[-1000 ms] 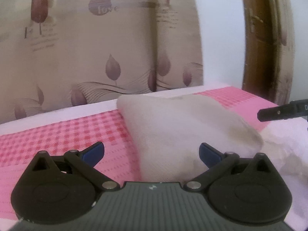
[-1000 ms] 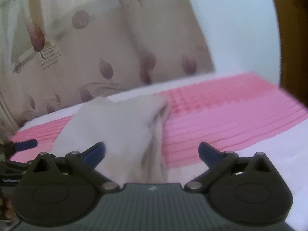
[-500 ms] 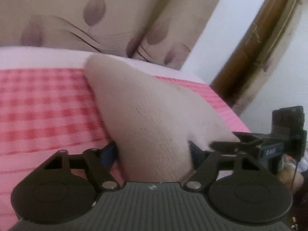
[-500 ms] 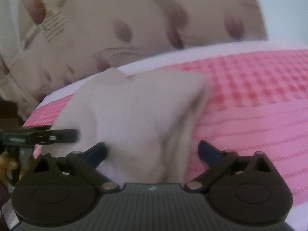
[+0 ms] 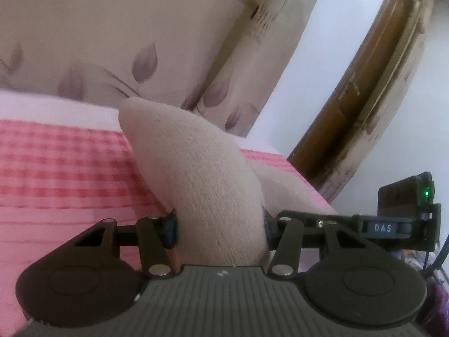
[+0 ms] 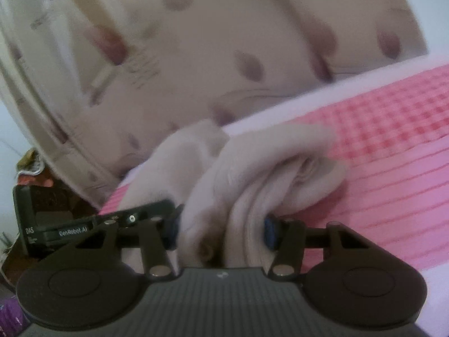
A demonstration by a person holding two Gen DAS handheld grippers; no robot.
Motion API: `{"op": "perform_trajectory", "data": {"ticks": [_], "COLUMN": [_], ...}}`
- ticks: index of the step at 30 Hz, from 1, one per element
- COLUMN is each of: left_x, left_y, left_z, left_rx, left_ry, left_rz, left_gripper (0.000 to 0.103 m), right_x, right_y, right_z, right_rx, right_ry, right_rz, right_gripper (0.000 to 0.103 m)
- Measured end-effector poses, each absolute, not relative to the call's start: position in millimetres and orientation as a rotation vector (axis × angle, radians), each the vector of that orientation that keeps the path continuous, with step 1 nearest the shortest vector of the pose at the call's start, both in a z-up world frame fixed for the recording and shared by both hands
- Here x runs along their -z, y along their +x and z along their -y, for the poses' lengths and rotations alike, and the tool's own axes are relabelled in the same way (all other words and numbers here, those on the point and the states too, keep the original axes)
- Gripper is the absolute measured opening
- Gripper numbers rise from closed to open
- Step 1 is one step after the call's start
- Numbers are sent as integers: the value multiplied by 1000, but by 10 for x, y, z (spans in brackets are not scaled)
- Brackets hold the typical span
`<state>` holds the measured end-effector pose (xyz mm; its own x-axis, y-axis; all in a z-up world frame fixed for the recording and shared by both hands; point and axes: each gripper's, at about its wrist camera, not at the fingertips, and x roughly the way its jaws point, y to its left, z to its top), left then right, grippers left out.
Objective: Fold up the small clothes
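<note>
A small beige knitted garment (image 5: 204, 174) lies on the pink checked bed cover (image 5: 61, 168). My left gripper (image 5: 220, 229) is shut on the garment's near edge, and the cloth rises in a hump between its blue pads. In the right wrist view my right gripper (image 6: 221, 231) is shut on the bunched folds of the same garment (image 6: 269, 168). The two grippers are side by side: the right one shows at the right in the left wrist view (image 5: 364, 227), and the left one shows at the left in the right wrist view (image 6: 92, 224).
A beige curtain (image 5: 126, 42) with purple leaf prints hangs behind the bed. A brown wooden door frame (image 5: 364, 98) and a white wall stand at the right. The pink cover (image 6: 393, 174) extends to the right. Dark clutter (image 6: 31, 168) sits at the bed's left end.
Both grippers were open a second ago. They moved down onto the garment and closed on it, the left first. The cloth is now bunched and lifted at its near edge.
</note>
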<state>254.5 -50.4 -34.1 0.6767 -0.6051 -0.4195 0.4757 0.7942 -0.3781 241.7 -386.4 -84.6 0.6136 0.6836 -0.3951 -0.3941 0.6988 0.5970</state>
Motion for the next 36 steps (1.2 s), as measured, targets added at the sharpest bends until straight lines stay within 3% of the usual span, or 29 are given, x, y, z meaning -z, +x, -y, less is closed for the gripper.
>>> {"op": "perform_trajectory", "data": {"ticks": [9, 11, 13, 14, 18, 27, 36], "left_x": [396, 523, 551, 517, 286, -211, -551], "left_y": [1413, 1213, 1019, 897, 557, 120, -193], "left_z": [-186, -223, -277, -289, -186, 165, 348], "left_rx": [410, 317, 235, 196, 88, -37, -90], "left_ry": [-153, -64, -32, -17, 52, 160, 83], "left_rz": [-535, -507, -439, -383, -219, -103, 6], "left_gripper": [57, 66, 96, 103, 103, 103, 103], "right_x": [855, 946, 926, 891, 627, 380, 257], "right_y": [1516, 1364, 1146, 1037, 518, -194, -461], "right_z": [3293, 3212, 3139, 3128, 3105, 2811, 2785], "right_rx": [-719, -668, -569, -522, -446, -313, -340], "right_ry": [471, 429, 313, 286, 243, 88, 79], "right_rz": [-626, -635, -587, -556, -364, -158, -141], "right_gripper": [54, 55, 55, 60, 101, 103, 103]}}
